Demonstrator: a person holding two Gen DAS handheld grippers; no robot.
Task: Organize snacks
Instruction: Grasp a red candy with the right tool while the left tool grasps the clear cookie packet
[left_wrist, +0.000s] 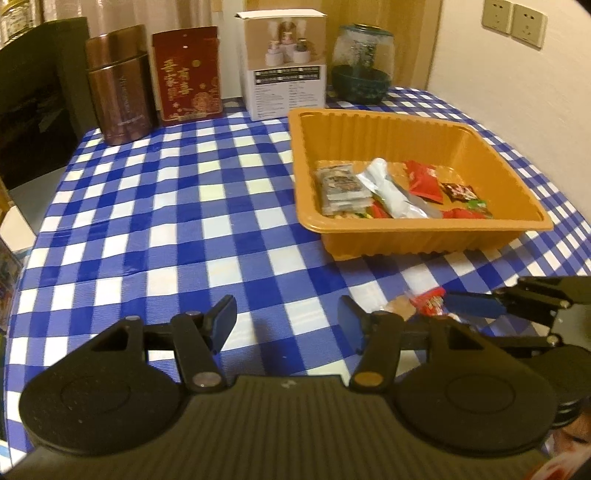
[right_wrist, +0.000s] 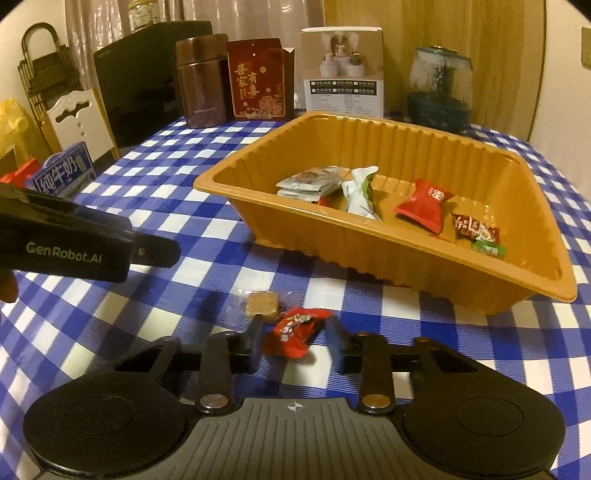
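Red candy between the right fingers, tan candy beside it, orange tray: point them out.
red candy (right_wrist: 291, 332), right wrist view, wrapper middle
tan candy (right_wrist: 261, 305), right wrist view, top face
orange tray (right_wrist: 417, 254), right wrist view, near rim

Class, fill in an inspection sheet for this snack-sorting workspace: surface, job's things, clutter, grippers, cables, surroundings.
Surface: blue-and-white checked tablecloth.
Job's things: orange tray holding several wrapped snacks; red candy and brown cube sweet lying outside it on the cloth.
Clutter: brown flask, red box, white carton and glass jar along the far edge.
Grippers: right gripper open, fingers either side of the red candy; left gripper open, holding nothing.
Cables: nothing seen.
Surroundings: wall sockets, white chair.
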